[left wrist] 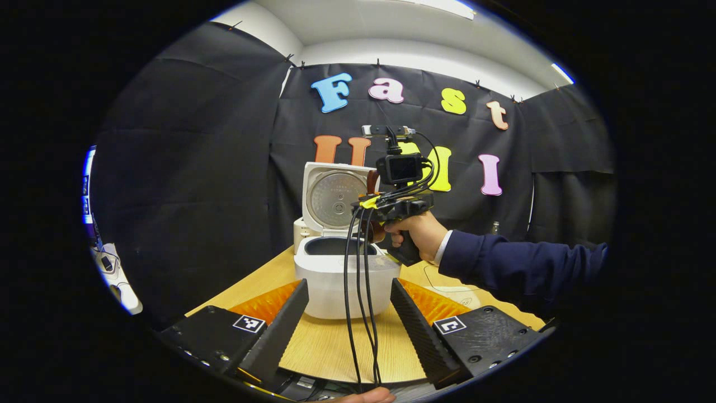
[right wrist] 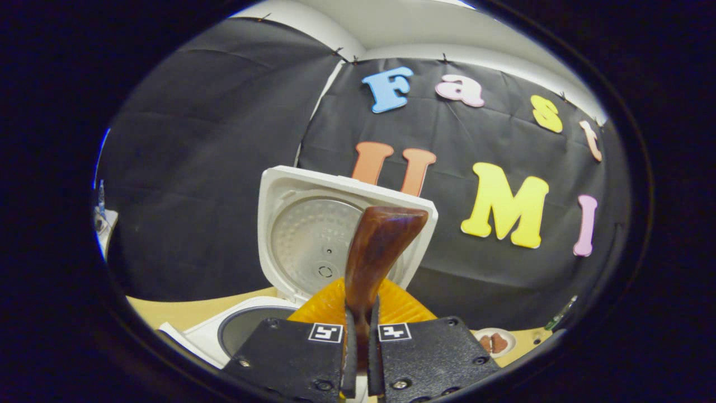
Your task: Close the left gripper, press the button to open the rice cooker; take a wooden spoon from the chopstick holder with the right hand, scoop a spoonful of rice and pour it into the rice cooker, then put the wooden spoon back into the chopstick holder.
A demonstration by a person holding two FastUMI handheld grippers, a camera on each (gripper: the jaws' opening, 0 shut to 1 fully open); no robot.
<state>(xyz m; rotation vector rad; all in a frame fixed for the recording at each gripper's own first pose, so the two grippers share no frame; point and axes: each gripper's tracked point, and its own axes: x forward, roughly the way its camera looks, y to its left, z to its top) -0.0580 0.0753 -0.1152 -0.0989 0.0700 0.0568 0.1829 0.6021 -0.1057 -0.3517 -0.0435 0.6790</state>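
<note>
Two grippers: the left gripper shows at the bottom of the left gripper view with its jaws spread wide, nothing between them; the right gripper shows at the bottom of the right gripper view with its jaws pinching the wooden spoon.
Right gripper, seen from the left: it hangs just above the cooker's right rim, gripped by a hand in a dark sleeve, with black cables drooping down across the cooker's front.
Rice cooker: white, standing near the middle of the wooden table, lid swung up and open, dark inner pot exposed.
Wooden spoon: dark brown, handle clamped between the jaws, its broad end rising in front of the open lid; in the left gripper view just a brown sliver shows behind the right gripper.
Writing: faint embossed text on the lid's metal inner plate, too small to read; square black-and-white markers sit on the finger blocks.
Hard to make out: whether rice is on the spoon or in the pot cannot be told; a small white dish with reddish-brown contents is half hidden at the table's right edge; a flat pale thing lies on the table beneath the sleeve, partly covered.
Cut off: a fingertip at the bottom edge of the left gripper view.
</note>
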